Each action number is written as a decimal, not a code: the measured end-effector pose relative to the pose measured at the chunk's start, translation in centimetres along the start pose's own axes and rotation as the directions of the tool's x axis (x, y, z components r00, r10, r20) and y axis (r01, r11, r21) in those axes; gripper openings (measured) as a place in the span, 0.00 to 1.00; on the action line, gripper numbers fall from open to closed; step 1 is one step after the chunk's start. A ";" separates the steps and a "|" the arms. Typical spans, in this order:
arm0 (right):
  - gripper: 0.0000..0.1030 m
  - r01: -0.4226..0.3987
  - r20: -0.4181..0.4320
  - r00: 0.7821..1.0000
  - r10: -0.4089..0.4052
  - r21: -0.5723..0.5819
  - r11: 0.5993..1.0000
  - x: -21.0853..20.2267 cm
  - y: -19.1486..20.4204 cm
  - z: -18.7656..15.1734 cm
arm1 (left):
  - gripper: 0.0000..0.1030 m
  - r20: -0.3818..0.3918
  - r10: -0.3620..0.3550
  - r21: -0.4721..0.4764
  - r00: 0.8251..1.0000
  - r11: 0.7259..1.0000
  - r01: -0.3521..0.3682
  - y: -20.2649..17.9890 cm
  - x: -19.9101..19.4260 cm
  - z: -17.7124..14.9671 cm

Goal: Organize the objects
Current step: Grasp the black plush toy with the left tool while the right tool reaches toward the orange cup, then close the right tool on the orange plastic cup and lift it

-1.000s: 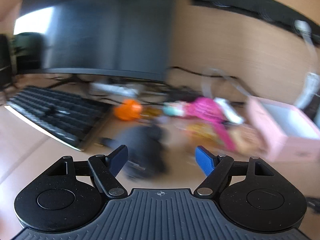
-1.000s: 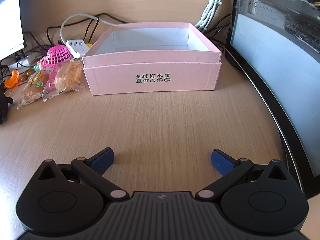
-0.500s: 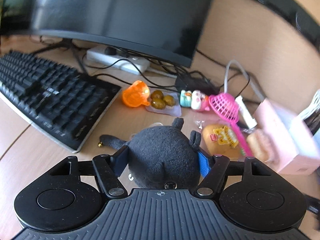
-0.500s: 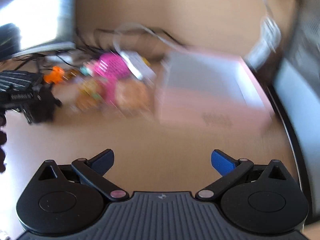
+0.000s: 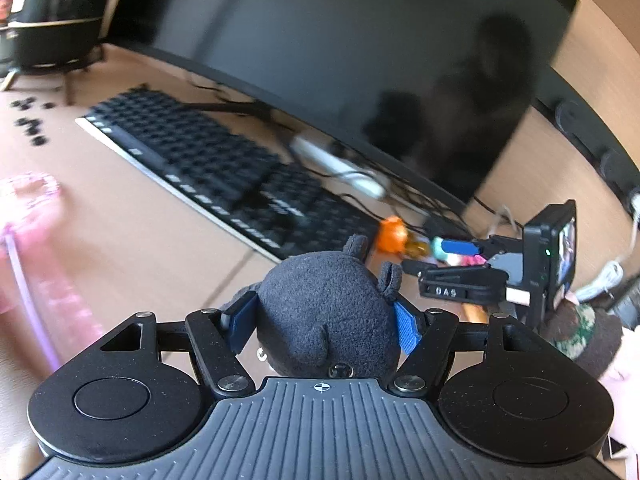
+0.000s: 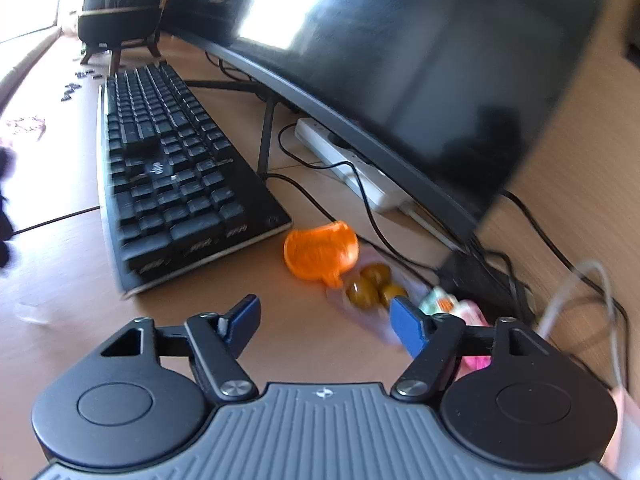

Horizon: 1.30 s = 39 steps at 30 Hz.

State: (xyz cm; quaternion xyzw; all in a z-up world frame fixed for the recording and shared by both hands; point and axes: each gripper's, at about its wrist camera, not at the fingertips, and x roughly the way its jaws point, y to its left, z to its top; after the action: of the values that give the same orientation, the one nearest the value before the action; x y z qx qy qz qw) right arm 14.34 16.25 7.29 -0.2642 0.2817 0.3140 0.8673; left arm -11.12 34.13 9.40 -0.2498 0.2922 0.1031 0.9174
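Note:
My left gripper (image 5: 326, 320) is shut on a dark grey plush toy (image 5: 326, 308) and holds it above the desk. My right gripper (image 6: 325, 320) is open and empty, low over the desk. Just beyond it lie an orange plastic toy (image 6: 320, 252), a clear packet of brown round sweets (image 6: 372, 286) and small pastel toys (image 6: 444, 302). In the left wrist view the right gripper tool (image 5: 500, 276) shows at the right, near the orange toy (image 5: 392, 234).
A black keyboard (image 6: 168, 176) lies left of the toys. A large dark monitor (image 6: 420, 64) stands behind, with a white power strip (image 6: 352, 168) and cables under it. A blurred pink object (image 5: 36, 248) is at the left in the left wrist view.
My left gripper closed on the plush toy and lifted it, swinging left. My right gripper moved left from the pink box to the orange toy and sweets.

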 end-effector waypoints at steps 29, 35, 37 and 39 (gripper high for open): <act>0.56 -0.022 0.075 0.997 0.017 0.065 0.998 -8.4 -3.0 -3.1 | 0.71 -0.091 -0.124 0.072 0.988 0.989 0.131 -7.0 -1.9 -3.5; 0.56 -0.036 0.053 0.998 0.036 0.000 0.999 -3.4 -2.5 -0.9 | 0.71 -0.076 -0.058 0.016 0.995 0.998 0.059 -5.9 -2.8 -4.3; 0.57 -0.058 0.046 0.997 0.057 0.006 0.998 -1.3 -2.6 -0.2 | 0.71 -0.067 -0.023 -0.015 0.997 1.000 0.022 -5.2 -3.2 -4.6; 0.57 -0.085 0.034 0.996 0.085 -0.004 0.996 0.9 -2.6 0.5 | 0.71 -0.058 0.010 -0.041 0.998 0.999 -0.012 -4.6 -3.6 -4.7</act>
State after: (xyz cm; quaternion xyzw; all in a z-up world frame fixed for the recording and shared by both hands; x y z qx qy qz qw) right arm 16.85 15.22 7.83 -0.2478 0.2775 0.3555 0.8574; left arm -14.76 27.56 10.01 -0.2698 0.3177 0.1068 0.9027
